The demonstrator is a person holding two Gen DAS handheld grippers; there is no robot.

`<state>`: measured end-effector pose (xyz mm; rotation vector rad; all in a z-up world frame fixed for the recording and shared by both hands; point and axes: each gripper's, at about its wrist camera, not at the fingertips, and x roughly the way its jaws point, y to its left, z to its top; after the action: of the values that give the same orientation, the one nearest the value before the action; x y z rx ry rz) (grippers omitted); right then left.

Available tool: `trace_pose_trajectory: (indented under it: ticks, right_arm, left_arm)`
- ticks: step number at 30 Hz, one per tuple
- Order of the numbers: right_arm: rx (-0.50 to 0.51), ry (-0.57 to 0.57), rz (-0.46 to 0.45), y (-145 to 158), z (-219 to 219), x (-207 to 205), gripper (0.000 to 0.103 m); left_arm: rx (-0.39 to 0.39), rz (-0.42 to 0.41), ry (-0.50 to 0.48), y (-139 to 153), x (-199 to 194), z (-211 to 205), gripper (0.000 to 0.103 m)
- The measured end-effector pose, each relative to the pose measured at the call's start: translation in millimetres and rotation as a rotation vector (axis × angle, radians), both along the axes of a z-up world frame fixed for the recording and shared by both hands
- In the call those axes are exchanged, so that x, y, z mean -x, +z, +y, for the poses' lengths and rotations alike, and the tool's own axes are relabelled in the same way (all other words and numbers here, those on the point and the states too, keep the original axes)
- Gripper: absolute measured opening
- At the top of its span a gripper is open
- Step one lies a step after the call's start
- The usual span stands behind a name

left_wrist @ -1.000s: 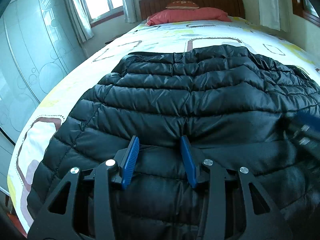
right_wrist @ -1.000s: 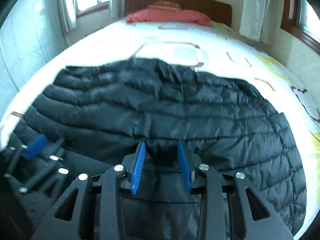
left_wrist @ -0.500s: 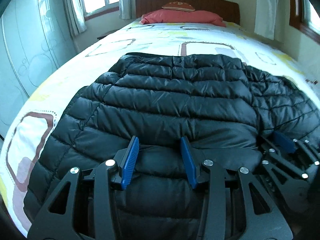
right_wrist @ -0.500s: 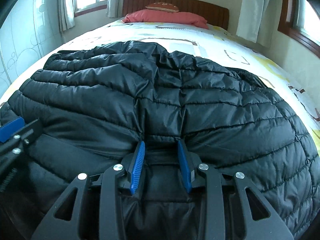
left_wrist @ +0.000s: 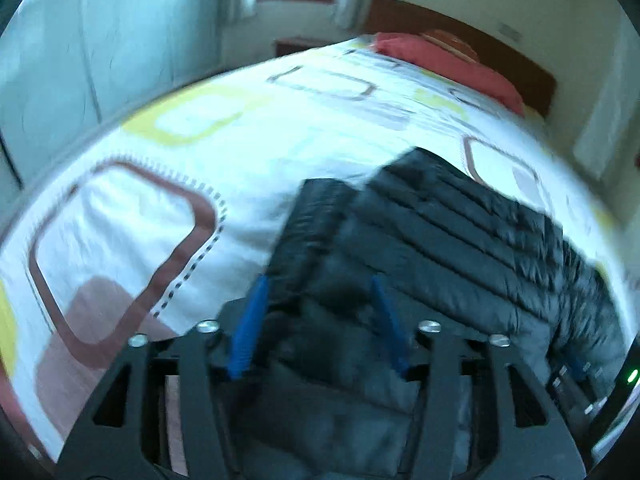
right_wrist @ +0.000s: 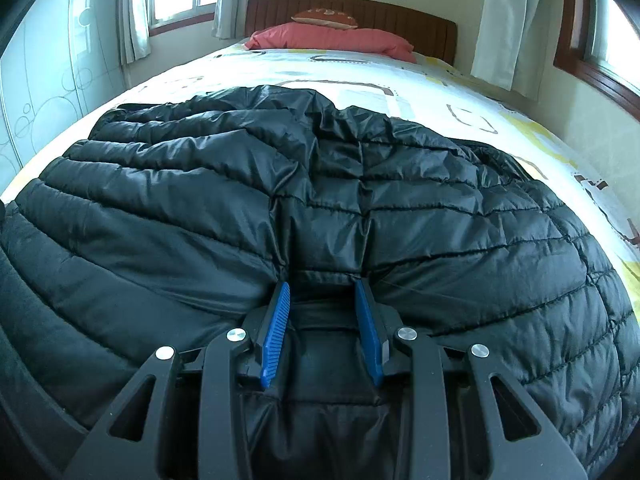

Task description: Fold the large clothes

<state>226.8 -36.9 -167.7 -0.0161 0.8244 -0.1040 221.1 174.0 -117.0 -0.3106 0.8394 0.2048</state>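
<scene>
1. Handling call: the jacket is a black quilted puffer, so probably light, soft and springy, with a slick shell. My guess is it slides on itself and puffs back up after a fold. Best hold is the flat hem band or a stitched seam, not the middle of a puffy panel.
2. Left gripper: jaws are opening, roughly half spread. The jacket's near-left corner sits between the blue fingers, but the frame is blurred and I can't tell whether the pads press on it. White patterned bed sheet lies just outside the left finger; the rest of the jacket runs off past the right finger.
3. Right gripper: jaws narrow, clamped on a bunch of the jacket's near hem. Fabric puckers into both pads, and the quilted body spreads ahead and to both sides of the fingers.
</scene>
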Motion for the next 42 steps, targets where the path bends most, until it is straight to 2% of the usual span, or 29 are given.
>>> trace_pose_trajectory:
  ticks: [5, 8, 10, 14, 17, 19, 21, 24, 28, 30, 33, 34, 37, 40, 42]
  right_arm:
    - [0.001, 0.000, 0.000, -1, -1, 0, 0.034]
    - [0.002, 0.000, 0.000, 0, 0, 0, 0.034]
    - [0.002, 0.000, 0.000, -1, -1, 0, 0.034]
    - [0.000, -0.001, -0.001, -1, 0, 0, 0.034]
    - [0.001, -0.001, -0.001, -2, -1, -1, 0.034]
    - [0.002, -0.001, -0.001, -1, -1, 0, 0.034]
    - [0.002, -0.001, -0.001, -2, -1, 0, 0.034]
    - [0.002, -0.002, -0.001, -2, -1, 0, 0.034]
    - [0.001, -0.003, -0.002, -2, 0, -1, 0.034]
    - [0.005, -0.003, -0.003, -1, 1, 0, 0.034]
    - [0.001, -0.003, -0.003, -2, 0, -1, 0.034]
    - [0.000, -0.003, -0.002, -2, -1, -1, 0.034]
    - [0.000, -0.003, -0.004, -2, 0, 0, 0.034]
    - [0.002, -0.004, -0.004, -3, 0, -1, 0.034]
    - [0.001, -0.004, -0.004, -3, 0, 0, 0.034]
  left_arm:
    - [0.250, 0.032, 0.024, -23, -1, 40, 0.065]
    - [0.459, 0.040, 0.044, -43, 0, 55, 0.067]
    - [0.557, 0.038, 0.046, -52, 0, 58, 0.069]
    - [0.683, 0.002, -0.006, -60, 2, 56, 0.071]
    - [0.674, -0.009, -0.037, -62, 0, 53, 0.074]
    - [0.655, 0.010, -0.007, -69, 0, 59, 0.074]
    - [0.714, 0.006, 0.022, -80, 1, 64, 0.076]
    - [0.715, -0.007, 0.001, -77, 2, 64, 0.076]
    - [0.791, -0.044, 0.043, -86, 13, 77, 0.076]
    - [0.803, -0.041, 0.021, -86, 12, 75, 0.077]
    - [0.898, -0.032, -0.058, -86, 6, 63, 0.077]
    - [0.895, -0.031, -0.069, -85, 5, 59, 0.077]
    - [0.783, 0.001, -0.085, -90, -2, 51, 0.077]
    - [0.744, -0.011, -0.097, -87, -1, 45, 0.077]
    - [0.735, -0.006, -0.126, -80, -2, 38, 0.064]
